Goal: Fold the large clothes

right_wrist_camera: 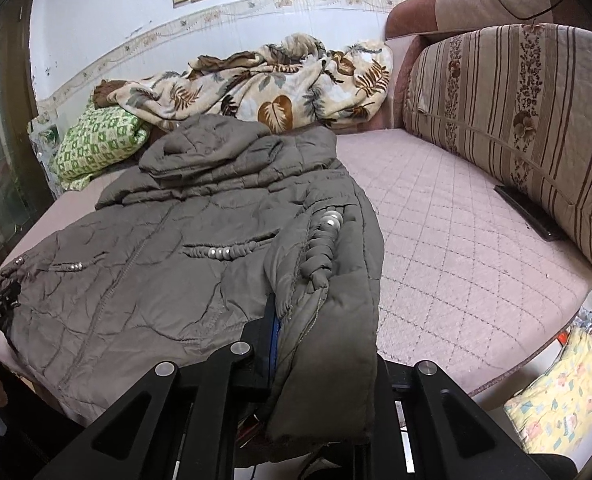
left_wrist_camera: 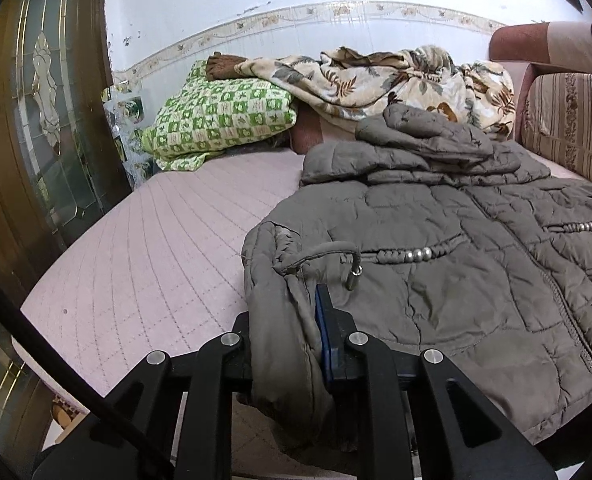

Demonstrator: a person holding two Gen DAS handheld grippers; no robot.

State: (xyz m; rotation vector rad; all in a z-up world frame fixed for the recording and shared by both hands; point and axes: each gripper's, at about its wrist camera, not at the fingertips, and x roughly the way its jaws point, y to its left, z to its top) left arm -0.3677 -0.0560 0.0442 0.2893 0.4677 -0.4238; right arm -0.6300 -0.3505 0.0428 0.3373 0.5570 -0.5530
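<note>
Left gripper (left_wrist_camera: 286, 336) clamped on near left hem of grey padded jacket (left_wrist_camera: 436, 248); right gripper (right_wrist_camera: 316, 344) clamped on near right hem. Jacket spread front-up across pink quilted bed (right_wrist_camera: 456, 248), hood far. Leaf-print blanket (right_wrist_camera: 280, 84), green checked pillow (left_wrist_camera: 220, 120) beyond.

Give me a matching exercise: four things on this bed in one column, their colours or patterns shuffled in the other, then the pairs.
Things:
1. padded jacket
2. pillow
3. blanket
4. mattress cover

Looks:
A. green and cream checks
B. pale pink quilted grid
C. grey-brown
D. cream with brown leaves

Pairs: 1-C, 2-A, 3-D, 4-B
</note>
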